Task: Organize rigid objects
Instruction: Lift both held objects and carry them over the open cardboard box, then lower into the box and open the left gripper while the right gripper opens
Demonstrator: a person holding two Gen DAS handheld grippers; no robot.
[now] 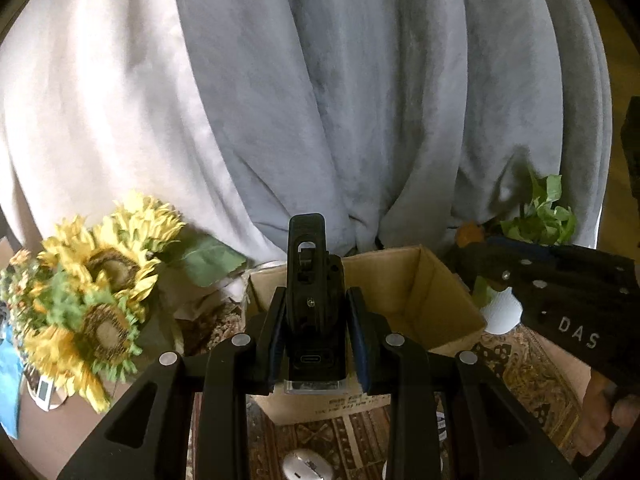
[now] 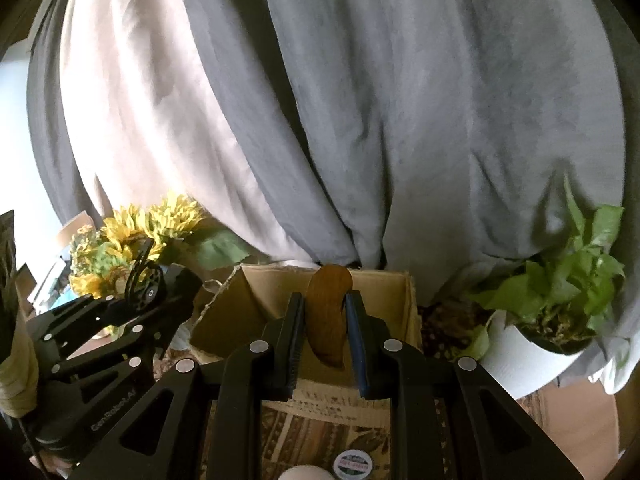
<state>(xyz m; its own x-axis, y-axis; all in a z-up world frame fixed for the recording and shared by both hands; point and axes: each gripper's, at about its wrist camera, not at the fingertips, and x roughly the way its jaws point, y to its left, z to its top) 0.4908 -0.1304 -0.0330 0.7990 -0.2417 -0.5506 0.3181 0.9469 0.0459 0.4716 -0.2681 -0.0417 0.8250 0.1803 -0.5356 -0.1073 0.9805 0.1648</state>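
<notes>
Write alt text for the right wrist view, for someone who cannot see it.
The right gripper is shut on a curved brown wooden piece, in front of an open cardboard box. Grey curtains hang behind, sunflowers to the left, a potted plant to the right.

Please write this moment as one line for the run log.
left claw: shut on black device | right claw: shut on brown wooden piece | cardboard box: open, ahead of both

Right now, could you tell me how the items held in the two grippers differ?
The black device in the left gripper is dark plastic with a port; the wooden piece in the right gripper is brown, smooth and curved. Both are clamped above the cardboard box.
</notes>
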